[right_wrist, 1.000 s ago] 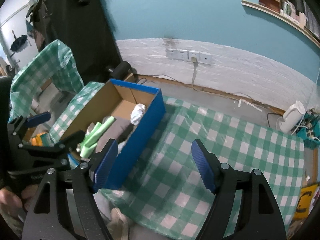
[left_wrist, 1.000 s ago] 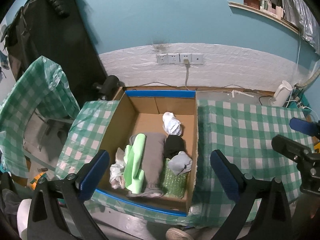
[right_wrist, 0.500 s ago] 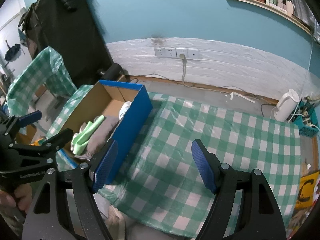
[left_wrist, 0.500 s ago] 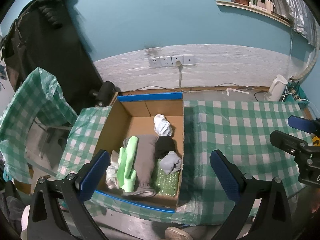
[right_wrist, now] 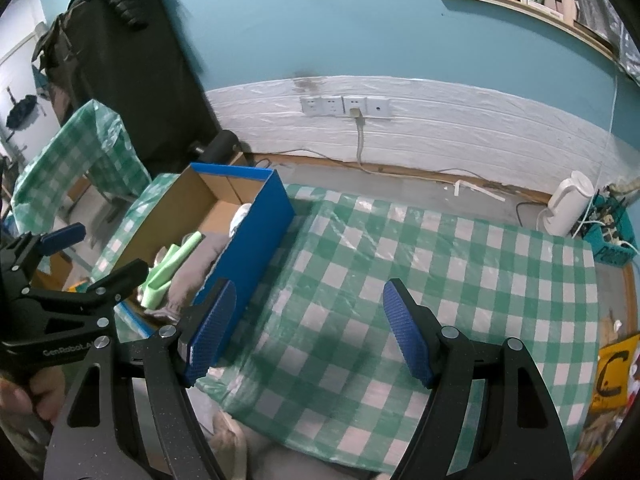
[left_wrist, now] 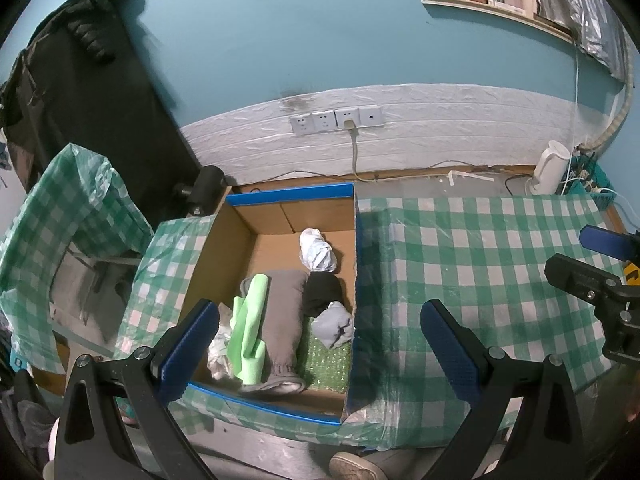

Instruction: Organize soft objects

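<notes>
Both grippers, left gripper point(left_wrist: 316, 344) and right gripper point(right_wrist: 308, 332), are hanging with jaws apart and empty, because the soft things point(left_wrist: 284, 320) are lying packed in the box point(left_wrist: 290, 194) at ten o'clock on the worktop point(right_wrist: 440, 264).

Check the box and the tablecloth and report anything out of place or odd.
Nothing stands out. The soft items, among them the light green cloth, the grey roll and the white bundle, all lie inside the cardboard box. The checked tablecloth bears no stray items, only wrinkles in its plastic.

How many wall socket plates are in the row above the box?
4. The white wall socket plates sit side by side on the white wall strip; the third from the left has a grey plug in it.
</notes>
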Tool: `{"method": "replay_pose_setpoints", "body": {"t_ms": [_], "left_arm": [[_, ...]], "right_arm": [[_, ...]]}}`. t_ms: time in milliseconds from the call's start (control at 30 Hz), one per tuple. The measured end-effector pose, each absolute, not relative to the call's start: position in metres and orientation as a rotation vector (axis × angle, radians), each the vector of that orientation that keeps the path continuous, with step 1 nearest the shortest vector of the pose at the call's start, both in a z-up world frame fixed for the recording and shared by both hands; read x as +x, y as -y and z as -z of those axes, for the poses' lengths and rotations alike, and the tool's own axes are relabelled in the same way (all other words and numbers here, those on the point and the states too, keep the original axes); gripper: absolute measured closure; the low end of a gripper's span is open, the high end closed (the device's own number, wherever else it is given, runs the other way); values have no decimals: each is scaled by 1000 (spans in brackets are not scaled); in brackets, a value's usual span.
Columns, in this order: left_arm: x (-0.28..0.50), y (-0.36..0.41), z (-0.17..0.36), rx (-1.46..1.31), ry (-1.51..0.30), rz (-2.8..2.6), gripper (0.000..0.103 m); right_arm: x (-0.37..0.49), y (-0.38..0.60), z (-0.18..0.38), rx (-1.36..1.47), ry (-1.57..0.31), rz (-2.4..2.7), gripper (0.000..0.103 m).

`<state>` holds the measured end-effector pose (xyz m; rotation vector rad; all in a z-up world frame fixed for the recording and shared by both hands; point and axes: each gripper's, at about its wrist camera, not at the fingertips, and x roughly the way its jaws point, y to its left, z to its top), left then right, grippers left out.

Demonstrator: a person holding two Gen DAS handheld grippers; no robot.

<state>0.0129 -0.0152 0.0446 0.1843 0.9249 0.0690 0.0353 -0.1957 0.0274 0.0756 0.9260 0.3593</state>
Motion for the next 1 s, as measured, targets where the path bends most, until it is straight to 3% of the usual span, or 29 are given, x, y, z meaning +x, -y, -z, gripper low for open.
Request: {"method": "replay_pose_setpoints", "body": {"t_ms": [1000], "left_arm": [[9, 22, -47, 191, -924, -46, 1]], "right_arm": [[35, 199, -28, 74, -926, -361, 27]]}}
